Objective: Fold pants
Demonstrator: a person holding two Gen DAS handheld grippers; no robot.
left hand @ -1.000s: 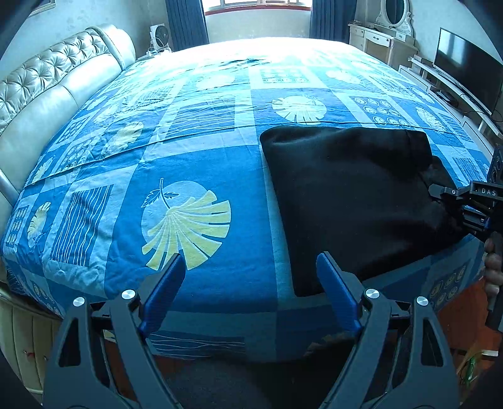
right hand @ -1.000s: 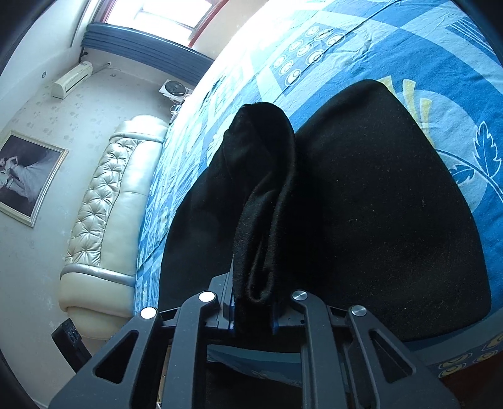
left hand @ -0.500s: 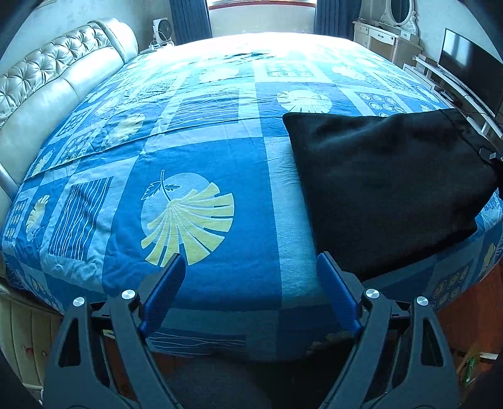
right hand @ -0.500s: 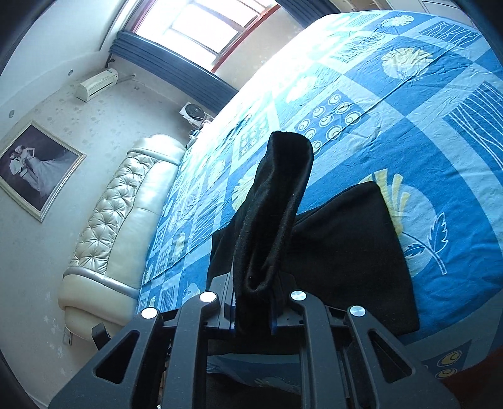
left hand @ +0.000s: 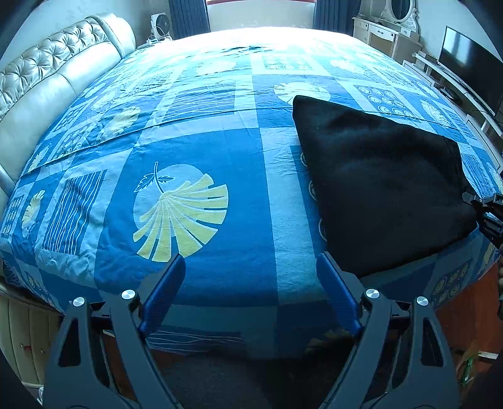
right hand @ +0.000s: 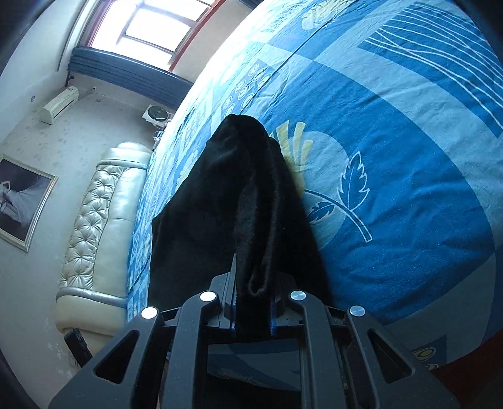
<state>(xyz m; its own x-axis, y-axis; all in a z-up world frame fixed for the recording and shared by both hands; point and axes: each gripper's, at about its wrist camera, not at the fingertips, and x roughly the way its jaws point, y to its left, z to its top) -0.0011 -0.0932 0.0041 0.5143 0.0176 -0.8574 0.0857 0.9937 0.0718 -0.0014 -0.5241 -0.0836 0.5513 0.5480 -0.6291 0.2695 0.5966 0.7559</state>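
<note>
The black pants [left hand: 383,188] lie folded on the right side of the blue patterned bed [left hand: 220,132], stretched taut toward the right edge. My right gripper [right hand: 251,314] is shut on a bunched edge of the pants [right hand: 239,201], and the cloth rises away from its jaws. The same right gripper [left hand: 489,214] shows at the right edge of the left wrist view, at the pants' corner. My left gripper [left hand: 248,283] hangs open over the near edge of the bed, left of the pants, with nothing between its blue fingers [left hand: 163,289].
A cream tufted headboard [left hand: 47,75] runs along the left. A television [left hand: 468,63] on a low stand and a white dresser [left hand: 383,28] stand at the right. A window with dark curtains [left hand: 188,15] is at the far end. Red-brown floor [left hand: 452,321] shows below the bed.
My right gripper has pulled the pants to the right across the bed, drawing them taut and lifting the held edge. The left gripper has stayed open and nearly still.
</note>
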